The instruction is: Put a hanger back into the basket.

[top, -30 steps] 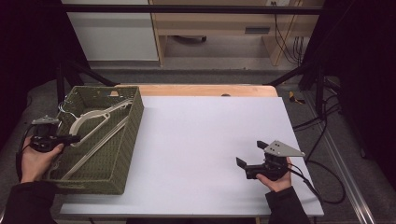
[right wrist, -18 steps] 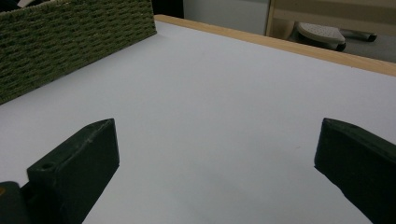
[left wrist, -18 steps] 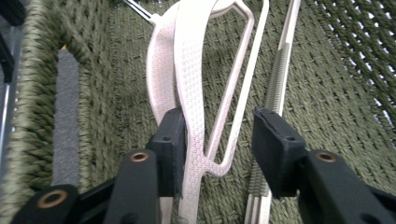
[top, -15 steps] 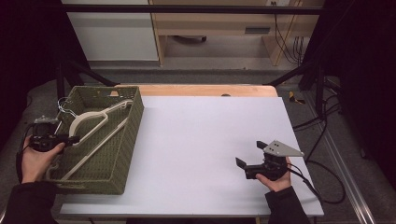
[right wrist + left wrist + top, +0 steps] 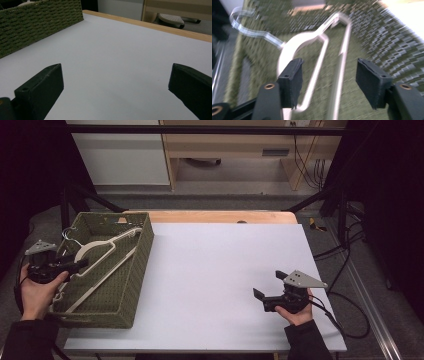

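White table (image 5: pixel 220 270) stands before a wooden desk (image 5: pixel 235 140).

Cream plastic hanger (image 5: pixel 102 254) w/ clear hook (image 5: pixel 70 236) lies tilted inside green woven basket (image 5: pixel 142 251) at table's left edge; hook end twd far-left corner, long bar running diag. down basket. In left gripper view it's blurred, lying on basket floor.

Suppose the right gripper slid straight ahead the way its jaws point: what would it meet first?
Probably the woven green basket. The right gripper, jaws open and empty, points across the bare white tabletop toward the basket's side wall; nothing lies between, though exact aim is uncertain.
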`<state>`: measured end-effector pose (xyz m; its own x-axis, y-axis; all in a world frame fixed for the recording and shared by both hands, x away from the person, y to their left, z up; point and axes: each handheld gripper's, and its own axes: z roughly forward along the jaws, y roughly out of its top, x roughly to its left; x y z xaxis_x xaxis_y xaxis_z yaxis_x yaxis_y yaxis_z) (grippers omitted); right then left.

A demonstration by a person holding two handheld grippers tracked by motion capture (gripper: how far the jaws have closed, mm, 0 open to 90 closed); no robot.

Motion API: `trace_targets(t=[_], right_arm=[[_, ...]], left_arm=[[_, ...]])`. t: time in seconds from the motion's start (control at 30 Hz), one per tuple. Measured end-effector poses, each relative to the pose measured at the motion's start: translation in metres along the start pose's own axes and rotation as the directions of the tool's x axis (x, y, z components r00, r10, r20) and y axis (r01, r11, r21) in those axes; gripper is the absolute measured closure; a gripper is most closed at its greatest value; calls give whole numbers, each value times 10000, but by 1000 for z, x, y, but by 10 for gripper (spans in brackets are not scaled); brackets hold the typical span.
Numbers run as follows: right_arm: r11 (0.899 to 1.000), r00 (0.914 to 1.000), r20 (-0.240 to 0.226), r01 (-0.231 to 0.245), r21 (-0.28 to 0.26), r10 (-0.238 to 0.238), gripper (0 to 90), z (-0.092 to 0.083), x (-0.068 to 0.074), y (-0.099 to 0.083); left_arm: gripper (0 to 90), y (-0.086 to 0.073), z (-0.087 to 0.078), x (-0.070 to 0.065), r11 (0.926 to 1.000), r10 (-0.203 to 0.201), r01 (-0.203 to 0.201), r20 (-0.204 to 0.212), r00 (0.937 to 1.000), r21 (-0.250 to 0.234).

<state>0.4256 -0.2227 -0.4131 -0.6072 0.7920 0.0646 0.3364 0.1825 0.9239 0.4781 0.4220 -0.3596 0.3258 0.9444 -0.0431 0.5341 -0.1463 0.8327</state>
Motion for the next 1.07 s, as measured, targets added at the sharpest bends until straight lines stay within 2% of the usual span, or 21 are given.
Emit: trace_targets(t=[0.1, 0.23, 0.33, 0.5, 0.7, 0.8, 0.9, 0.97, 1.07], right_arm=[[10000, 10000, 21, -15, -79, 15, 6, -1, 0, 1], [9999, 10000, 23, -3, -138, 4, 6, -3, -1, 1], [9997, 9999, 28, -103, -216, 104, 6, -4, -1, 2], [9993, 9999, 45, -102, -348, 103, 5, -8, -2, 4], [9987, 9999, 69, -112, -492, 116, 5, -13, -3, 5], [9983, 9999, 72, -83, -571, 87, 5, -15, -4, 6], [9981, 9999, 93, -71, -617, 76, 5, -18, -5, 7], [9978, 9999, 107, -64, -659, 71, 5, -19, -5, 7], [9977, 10000, 57, -39, -675, 43, 5, -20, -5, 7]], left_arm=[[338, 6, -9, -15, 9976, 229, -201, 423, 9988, -655], [260, 14, -18, -39, 9888, 673, -539, 937, 9933, -1392], [219, 17, -22, -57, 9802, 929, -663, 1381, 9861, -1864], [138, 18, -27, -88, 9643, 1281, -736, 2046, 9704, -2544], [73, 11, -24, -124, 9538, 1738, -944, 2673, 9478, -2853], [65, 5, -19, -139, 9502, 1918, -1052, 2842, 9394, -2934], [65, -1, -14, -149, 9486, 2053, -1153, 2955, 9330, -2948], [65, -5, -10, -153, 9498, 2004, -1057, 3133, 9283, -2943], [65, -7, -6, -157, 9516, 2030, -1106, 3161, 9268, -2868]])
